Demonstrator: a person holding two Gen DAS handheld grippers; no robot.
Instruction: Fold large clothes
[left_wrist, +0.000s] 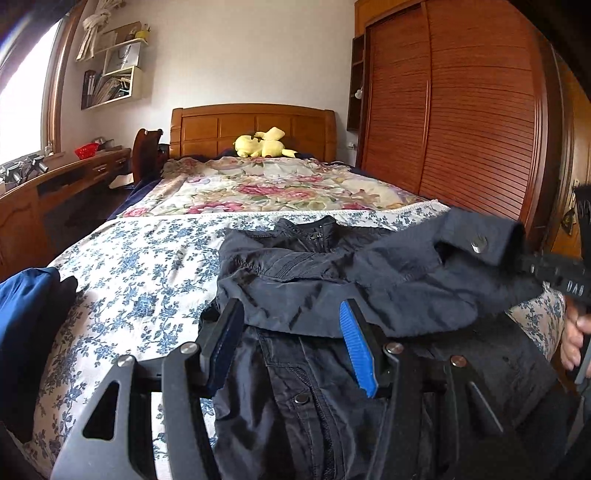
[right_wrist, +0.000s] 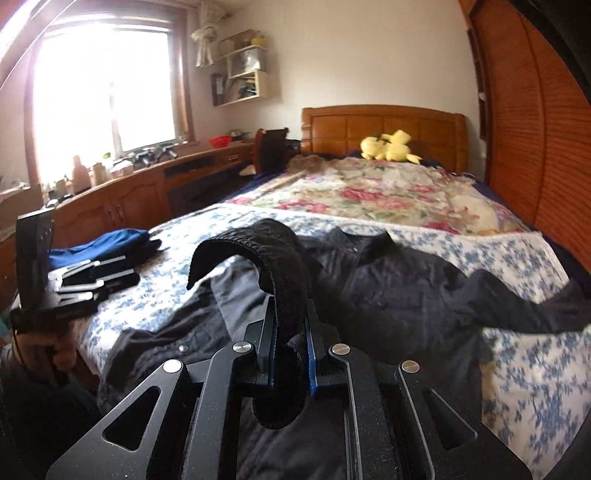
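Observation:
A dark navy jacket lies spread on the blue-flowered bedsheet, with its zip collar at the far side. In the right wrist view my right gripper is shut on the black ribbed cuff of a sleeve, which it holds lifted off the bed. The same grip shows at the right in the left wrist view, where the right gripper pinches the sleeve end by its snap button. My left gripper stands open just above the jacket's middle, with nothing pressed between its blue pads.
A folded blue garment lies at the bed's left edge. A floral quilt and a yellow plush toy lie toward the headboard. A wooden wardrobe runs close along the right, and a wooden desk stands under the window.

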